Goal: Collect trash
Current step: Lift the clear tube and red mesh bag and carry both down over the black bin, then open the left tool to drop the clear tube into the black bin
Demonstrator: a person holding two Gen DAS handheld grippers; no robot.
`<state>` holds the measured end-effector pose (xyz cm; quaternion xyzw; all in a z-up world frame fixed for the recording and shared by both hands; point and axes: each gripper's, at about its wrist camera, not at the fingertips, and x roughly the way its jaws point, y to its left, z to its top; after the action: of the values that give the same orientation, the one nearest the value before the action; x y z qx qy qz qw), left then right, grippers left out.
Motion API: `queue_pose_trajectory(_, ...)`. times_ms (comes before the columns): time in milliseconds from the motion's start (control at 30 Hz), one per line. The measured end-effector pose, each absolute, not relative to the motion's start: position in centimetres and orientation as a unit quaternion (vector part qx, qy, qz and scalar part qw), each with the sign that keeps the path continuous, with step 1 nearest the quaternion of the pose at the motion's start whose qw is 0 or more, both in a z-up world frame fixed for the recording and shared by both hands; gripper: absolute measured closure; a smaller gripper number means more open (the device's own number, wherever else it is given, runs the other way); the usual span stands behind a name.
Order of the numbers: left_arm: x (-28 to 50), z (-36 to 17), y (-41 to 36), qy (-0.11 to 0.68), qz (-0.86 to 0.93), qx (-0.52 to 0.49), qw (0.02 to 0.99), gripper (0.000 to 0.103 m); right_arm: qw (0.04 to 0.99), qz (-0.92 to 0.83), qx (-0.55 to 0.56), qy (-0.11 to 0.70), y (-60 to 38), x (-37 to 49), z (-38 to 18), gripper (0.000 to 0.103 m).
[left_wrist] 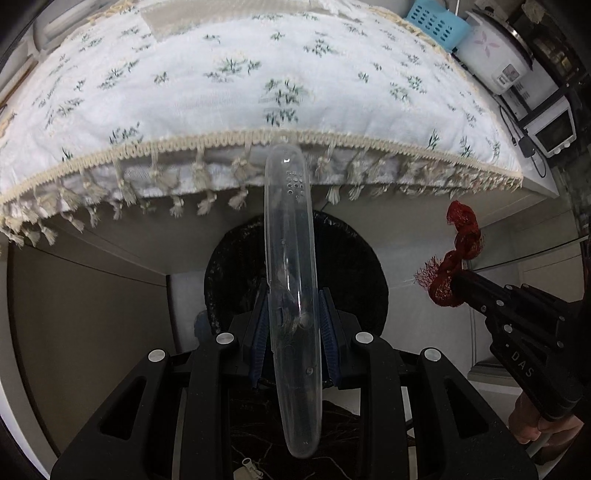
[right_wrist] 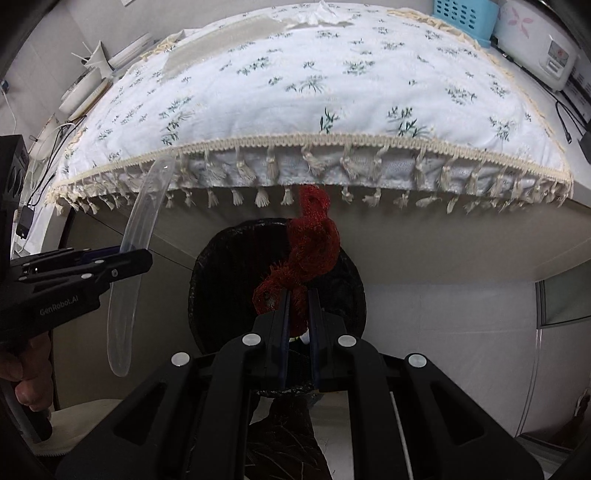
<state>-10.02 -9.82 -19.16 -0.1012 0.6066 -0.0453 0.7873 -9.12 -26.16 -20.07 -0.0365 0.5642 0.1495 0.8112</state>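
My left gripper (left_wrist: 293, 314) is shut on a clear plastic tray lid (left_wrist: 290, 258), held on edge above the black-lined trash bin (left_wrist: 354, 273). It also shows in the right wrist view (right_wrist: 127, 258), held by the left gripper (right_wrist: 125, 258). My right gripper (right_wrist: 297, 306) is shut on a crumpled red mesh bag (right_wrist: 312, 247), held over the same bin (right_wrist: 229, 280). In the left wrist view the red mesh (left_wrist: 458, 251) sticks up from the right gripper (left_wrist: 458, 284), to the right of the bin.
A table with a white floral cloth (left_wrist: 240, 81) with tassels overhangs just behind the bin. A blue basket (left_wrist: 437, 22), a rice cooker (left_wrist: 495, 59) and a microwave (left_wrist: 554, 129) stand at the back right. Dishes (right_wrist: 85, 88) sit at the table's left.
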Motion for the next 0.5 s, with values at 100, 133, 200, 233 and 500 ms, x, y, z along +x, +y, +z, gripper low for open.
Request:
queue_pose_trajectory(100, -10.2, -20.1, -10.0, 0.613, -0.043, -0.096, 0.783, 0.078, 0.807, 0.15, -0.038, 0.57, -25.8, -9.0, -20.9, 0.094)
queue_pose_trajectory(133, -10.2, -20.5, -10.1, 0.615, -0.041, -0.094, 0.782, 0.078, 0.806, 0.15, -0.04, 0.572, -25.7, -8.9, -21.2, 0.094)
queue_pose_trajectory(200, -10.2, -21.2, -10.3, 0.619, -0.04, -0.09, 0.779, 0.078, 0.803, 0.15, -0.043, 0.575, -25.6, -8.9, -21.6, 0.094)
queue_pose_trajectory(233, -10.1, -21.5, -10.4, 0.622, -0.04, -0.088, 0.777, 0.078, 0.802, 0.149, -0.044, 0.577, -25.5, -8.8, -21.9, 0.094)
queue_pose_trajectory(500, -9.6, -23.4, -12.5, 0.635, -0.058, -0.071, 0.767, 0.078, 0.8, 0.133, -0.047, 0.584, -26.4, -9.0, -22.4, 0.094)
